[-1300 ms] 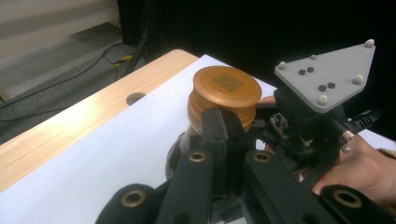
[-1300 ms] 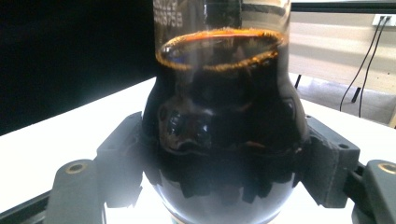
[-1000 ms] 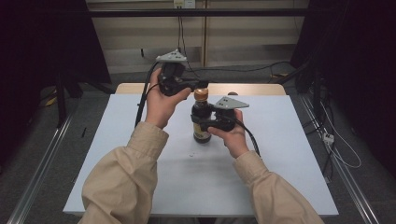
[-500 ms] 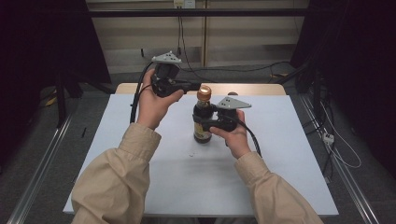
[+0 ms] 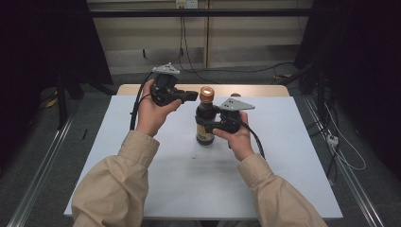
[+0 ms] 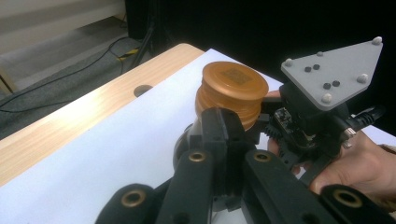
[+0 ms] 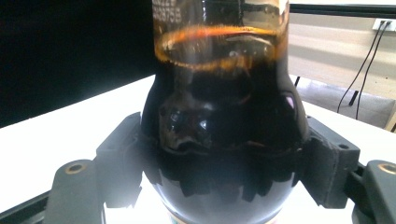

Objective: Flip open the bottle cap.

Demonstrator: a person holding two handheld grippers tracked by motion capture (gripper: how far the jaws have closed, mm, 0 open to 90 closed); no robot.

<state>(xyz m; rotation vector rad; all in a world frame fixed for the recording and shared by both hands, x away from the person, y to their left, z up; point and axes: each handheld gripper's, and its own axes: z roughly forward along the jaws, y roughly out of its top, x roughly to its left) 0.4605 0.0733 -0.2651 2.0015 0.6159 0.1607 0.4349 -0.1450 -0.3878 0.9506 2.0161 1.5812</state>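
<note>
A dark glass bottle with brown sauce inside (image 5: 205, 124) stands upright on the white table top (image 5: 142, 179), near the middle. The right gripper (image 5: 204, 122) holds it tight, with its two black jaws pressed on the round sides of the bottle, as the right gripper view shows up close. The bottle has a round orange-brown plastic cap (image 5: 206, 93) on top. The left gripper (image 5: 193, 96) is lifted up just beside the cap, on its left, and does not touch it. In the left gripper view its jaws sit close together, with no gap that I can see, and they hold nothing. I think the job is to open the bottle, and the step now is bringing the left gripper to the cap. Next, I think the left jaws need to open wide enough to go around the cap, close on it and twist, while the right gripper keeps the bottle from turning. The label on the bottle is too small to read. The top of the bottle is cut off in the right gripper view.
</note>
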